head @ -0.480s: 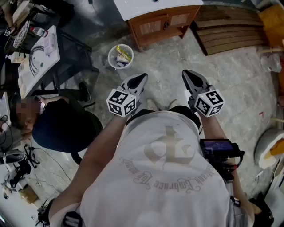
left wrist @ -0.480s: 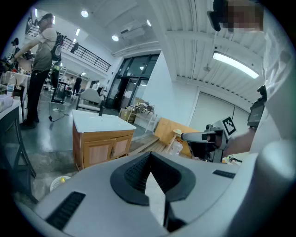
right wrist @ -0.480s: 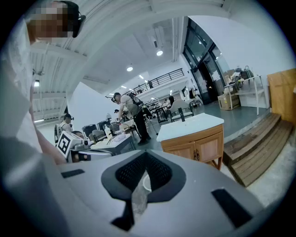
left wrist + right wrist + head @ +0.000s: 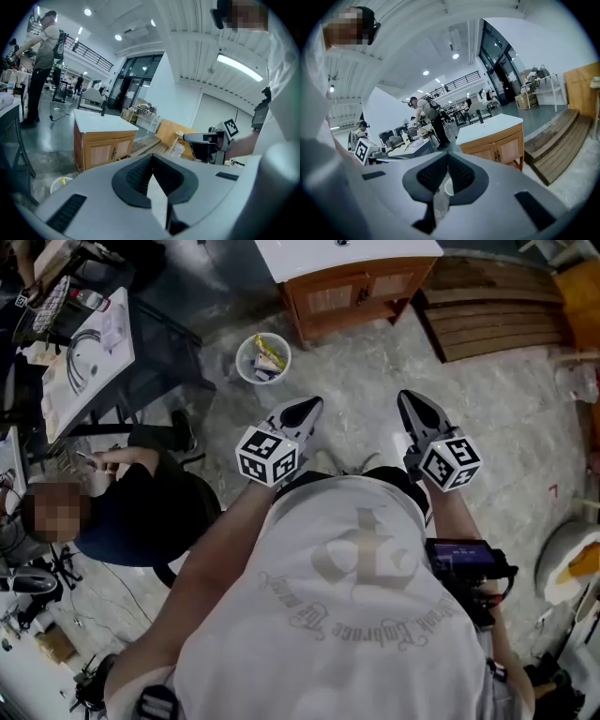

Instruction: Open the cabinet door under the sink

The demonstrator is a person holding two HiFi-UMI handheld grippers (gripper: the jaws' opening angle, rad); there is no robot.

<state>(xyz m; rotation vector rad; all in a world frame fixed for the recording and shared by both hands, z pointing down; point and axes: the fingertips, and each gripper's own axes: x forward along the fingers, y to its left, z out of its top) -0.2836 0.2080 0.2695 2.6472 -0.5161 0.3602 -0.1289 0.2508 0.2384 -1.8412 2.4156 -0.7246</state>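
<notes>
So far nothing done: cabinet under the white sink top stands well ahead across the floor, both doors shut. Left gripper and right gripper closed, empty, far from it.

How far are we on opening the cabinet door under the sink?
Nothing done yet: the cabinet doors look closed. In hand: nothing; left hand-held gripper and right hand-held gripper are shut, empty, well short of it. Remaining: approach, grip a door, pull it open.
</notes>
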